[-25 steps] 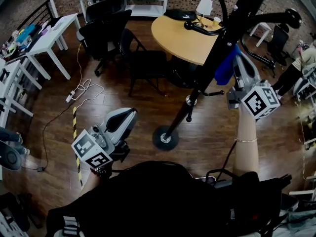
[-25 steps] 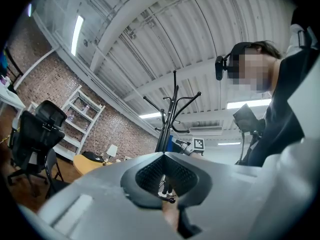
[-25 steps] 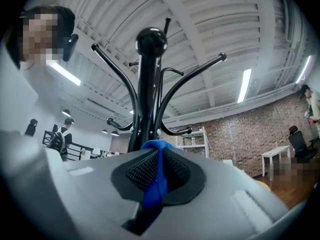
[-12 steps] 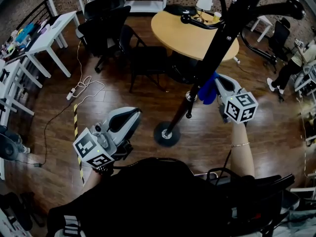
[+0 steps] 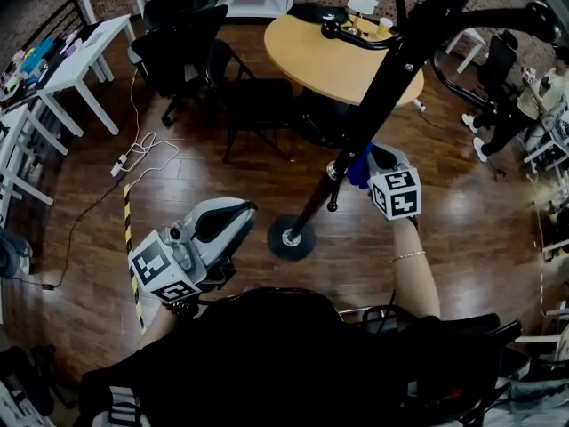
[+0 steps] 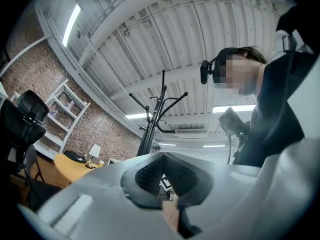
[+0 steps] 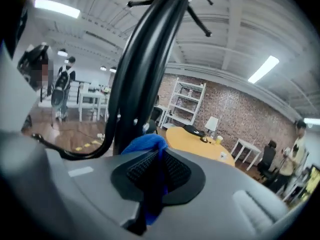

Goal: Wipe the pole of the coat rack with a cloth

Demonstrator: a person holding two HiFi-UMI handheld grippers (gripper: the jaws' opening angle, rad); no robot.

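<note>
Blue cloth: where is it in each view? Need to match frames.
Head view: blue cloth right of centre, against the coat rack pole.
Left gripper view: not in it.
Right gripper view: lower centre, pinched in the right gripper.
Shared landmark: the pole, in all three: centre of the left gripper view, upper left of centre in the right gripper view.

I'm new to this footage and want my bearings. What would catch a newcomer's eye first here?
The tall black coat rack pole slants across the middle of the head view, rising from its round base on the wood floor. Low down, right beside it, the right gripper is shut on a bright blue cloth. The left gripper hangs aside at lower left, shut on nothing.
</note>
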